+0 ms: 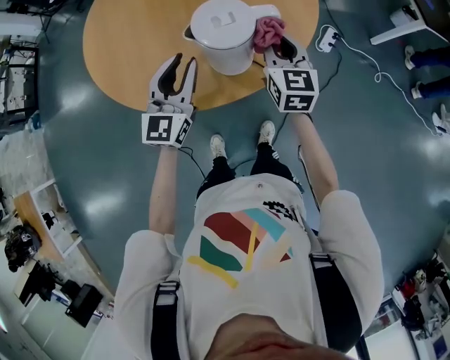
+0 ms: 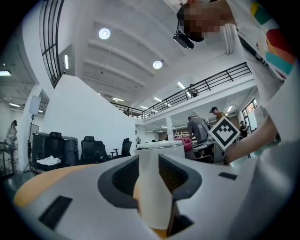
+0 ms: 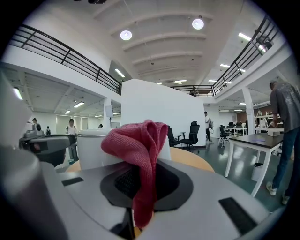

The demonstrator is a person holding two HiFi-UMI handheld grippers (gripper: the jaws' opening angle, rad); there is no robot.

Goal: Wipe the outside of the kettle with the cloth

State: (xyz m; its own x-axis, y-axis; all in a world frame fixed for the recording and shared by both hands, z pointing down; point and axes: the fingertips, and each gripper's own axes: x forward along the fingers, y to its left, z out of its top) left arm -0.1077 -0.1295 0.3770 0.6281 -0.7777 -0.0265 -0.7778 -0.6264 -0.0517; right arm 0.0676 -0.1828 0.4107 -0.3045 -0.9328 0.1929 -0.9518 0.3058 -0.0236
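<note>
- While the person stands at the round wooden worktop [image 1: 119, 49] in the upper part of the head view, the left hand-held gripper [image 1: 184, 65] has its jaws part-way apart and holds nothing.
- Its tips sit just beside the near-left wall of the kettle [image 1: 221, 35], below the spout. I cannot tell whether they touch it. In the left gripper view the white kettle body shows through the gap between the two dark pads.
- The right hand-held gripper [image 1: 280, 42] has its jaws closed on the cloth [image 1: 268, 31], a pinkish-red knitted piece.
- In the right gripper view the cloth is pinched between the pads. It bunches up above the tips and a fold hangs down in front of them.
- In the head view the bunched cloth lies against the kettle's right side, close under the handle.
- The kettle is white and stands upright at the upper centre of the head view, near the worktop's near edge, between the two grippers.
- Its lid [image 1: 223, 21] is on, so whatever is inside cannot be seen.
</note>
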